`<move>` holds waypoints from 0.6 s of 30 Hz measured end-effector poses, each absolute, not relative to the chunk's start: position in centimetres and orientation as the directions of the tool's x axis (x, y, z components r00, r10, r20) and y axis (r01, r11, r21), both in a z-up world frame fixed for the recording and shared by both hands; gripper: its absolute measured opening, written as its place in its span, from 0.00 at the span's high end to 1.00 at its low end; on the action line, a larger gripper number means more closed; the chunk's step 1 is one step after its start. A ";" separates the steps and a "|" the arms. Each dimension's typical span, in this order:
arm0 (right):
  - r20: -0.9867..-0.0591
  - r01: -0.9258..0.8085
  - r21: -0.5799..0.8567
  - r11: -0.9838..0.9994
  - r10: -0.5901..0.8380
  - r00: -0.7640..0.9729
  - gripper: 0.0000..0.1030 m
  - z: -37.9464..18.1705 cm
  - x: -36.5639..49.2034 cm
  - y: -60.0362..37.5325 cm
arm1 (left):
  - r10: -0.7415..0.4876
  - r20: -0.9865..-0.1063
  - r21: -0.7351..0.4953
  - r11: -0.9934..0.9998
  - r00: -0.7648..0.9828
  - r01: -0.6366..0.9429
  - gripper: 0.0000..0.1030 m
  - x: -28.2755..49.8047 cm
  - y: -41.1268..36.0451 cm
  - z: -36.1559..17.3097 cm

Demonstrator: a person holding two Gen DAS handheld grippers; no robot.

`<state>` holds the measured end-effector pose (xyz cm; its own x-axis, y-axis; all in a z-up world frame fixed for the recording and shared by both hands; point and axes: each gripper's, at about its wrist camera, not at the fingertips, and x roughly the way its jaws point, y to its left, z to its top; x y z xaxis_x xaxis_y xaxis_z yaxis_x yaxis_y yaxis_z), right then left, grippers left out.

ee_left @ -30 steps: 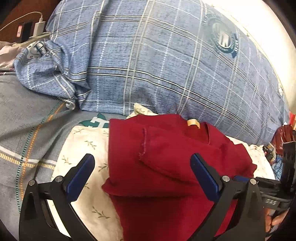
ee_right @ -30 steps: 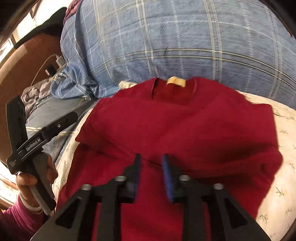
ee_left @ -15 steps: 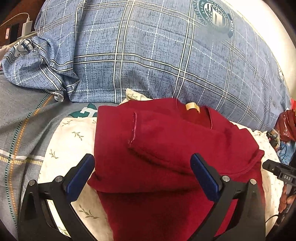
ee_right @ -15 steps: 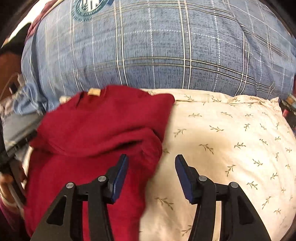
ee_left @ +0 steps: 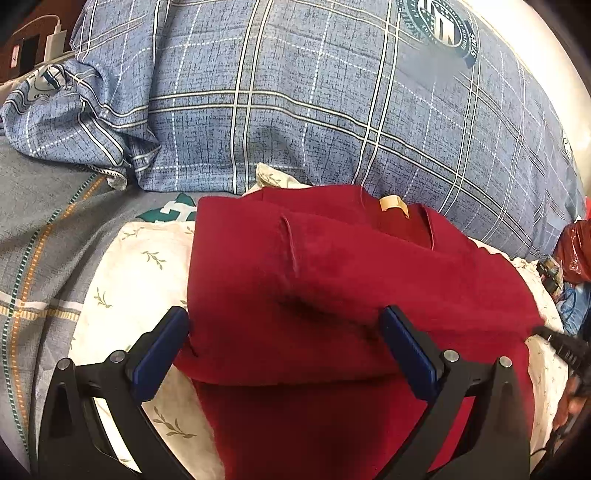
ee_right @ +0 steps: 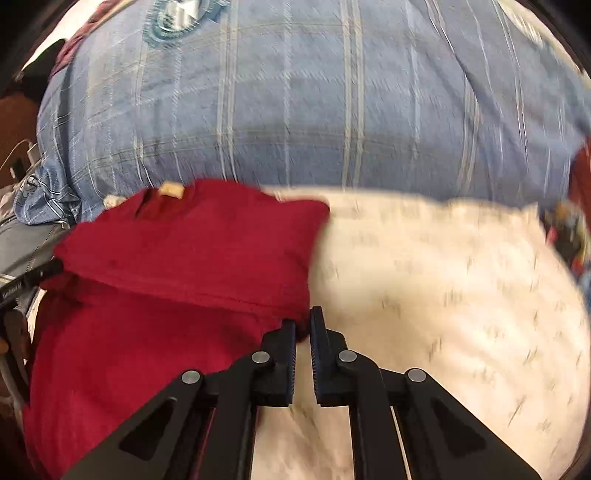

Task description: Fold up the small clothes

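A dark red shirt lies partly folded on a cream pillowcase printed with small green sprigs, on a bed. Its upper part is doubled over, with one sleeve laid across the chest, and a tan neck label shows at the collar on the far side. Behind it, at the far edge, rises a big blue plaid pillow carrying a round crest near its far right corner. To the left a grey bedsheet with orange and green stripes runs under the pillowcase.

The left claw hangs over the near half of the shirt with its blue-padded fingers spread wide, one to each side of the folded fabric, gripping nothing.

The right claw sits at the shirt's right edge, where red cloth meets the pillowcase. Its jaws are drawn nearly together with only a narrow slit between them; the right wrist view is smeared by motion, so it seems to pinch the shirt's hem corner, though the contact is not sharp.

At the far left, a white charger and cable rest on a brown surface.
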<state>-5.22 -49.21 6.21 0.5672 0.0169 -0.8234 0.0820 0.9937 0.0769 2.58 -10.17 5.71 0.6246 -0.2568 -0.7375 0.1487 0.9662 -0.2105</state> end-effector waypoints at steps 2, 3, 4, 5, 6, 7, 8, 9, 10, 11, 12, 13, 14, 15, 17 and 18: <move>-0.853 0.115 0.072 0.991 0.001 0.522 0.98 4.7 -5.6 -49.9 | -0.253 -0.735 -0.201 0.967 0.630 0.154 0.00 2.4 -10.3 5.9; -0.861 0.133 0.072 0.989 -0.005 0.509 0.98 4.4 -5.8 -50.2 | -0.255 -0.730 -0.202 0.967 0.634 0.156 0.00 2.3 -10.3 6.2; -0.862 0.154 0.099 0.983 0.007 0.508 0.94 4.4 -6.2 -50.8 | -0.256 -0.727 -0.204 0.967 0.637 0.156 0.00 2.3 -10.3 6.3; -0.857 0.186 0.152 0.971 0.035 0.514 0.92 4.8 -6.6 -51.7 | -0.262 -0.721 -0.210 0.965 0.642 0.158 0.00 2.2 -10.2 6.6; -0.847 0.216 0.193 0.957 0.052 0.529 0.91 5.3 -7.0 -52.5 | -0.265 -0.717 -0.213 0.964 0.645 0.159 0.00 2.2 -10.2 6.8; -0.831 0.237 0.227 0.945 0.061 0.553 0.88 6.2 -7.3 -53.2 | -0.267 -0.713 -0.216 0.963 0.648 0.158 0.00 2.2 -10.1 7.0; -0.813 0.241 0.244 0.939 0.063 0.579 0.86 7.2 -7.4 -53.5 | -0.268 -0.708 -0.221 0.963 0.653 0.156 0.00 2.2 -10.1 7.1; -0.796 0.223 0.247 0.943 0.067 0.601 0.80 8.2 -7.2 -53.3 | -0.267 -0.707 -0.222 0.963 0.655 0.153 0.00 2.3 -10.1 7.1; -0.786 0.204 0.247 0.947 0.073 0.614 0.73 8.8 -6.9 -52.9 | -0.264 -0.710 -0.220 0.964 0.653 0.151 0.00 2.4 -10.1 7.0; -0.772 0.175 0.247 0.953 0.085 0.630 0.68 9.5 -6.4 -52.1 | -0.261 -0.715 -0.216 0.965 0.648 0.150 0.00 2.4 -10.1 6.9; -0.766 0.151 0.246 0.957 0.097 0.635 0.62 9.8 -5.7 -51.3 | -0.254 -0.724 -0.207 0.967 0.641 0.149 0.00 2.5 -10.2 6.7; -0.764 0.127 0.243 0.962 0.109 0.635 0.62 10.0 -5.0 -50.4 | -0.249 -0.729 -0.202 0.968 0.638 0.147 0.00 2.5 -10.3 6.5; -0.764 0.096 0.234 0.968 0.122 0.633 0.62 9.9 -3.8 -49.1 | -0.244 -0.733 -0.198 0.969 0.635 0.145 0.00 2.5 -10.3 6.4; -0.765 0.082 0.224 0.971 0.123 0.632 0.64 9.6 -3.3 -48.3 | -0.239 -0.736 -0.191 0.971 0.633 0.144 0.00 2.6 -10.4 6.3; -0.777 0.060 0.193 0.979 0.115 0.619 0.64 8.6 -1.7 -46.6 | -0.232 -0.740 -0.182 0.973 0.631 0.144 0.00 2.6 -10.5 6.2; -0.786 0.059 0.187 0.981 0.113 0.608 0.66 7.9 -1.0 -46.2 | -0.229 -0.743 -0.179 0.973 0.629 0.143 0.00 2.7 -10.5 6.0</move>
<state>-1.03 -46.16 7.95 0.6076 0.1131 -0.7862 0.0590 0.9806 0.1867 2.70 -10.51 6.04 0.6290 -0.2289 -0.7429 0.1429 0.9734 -0.1788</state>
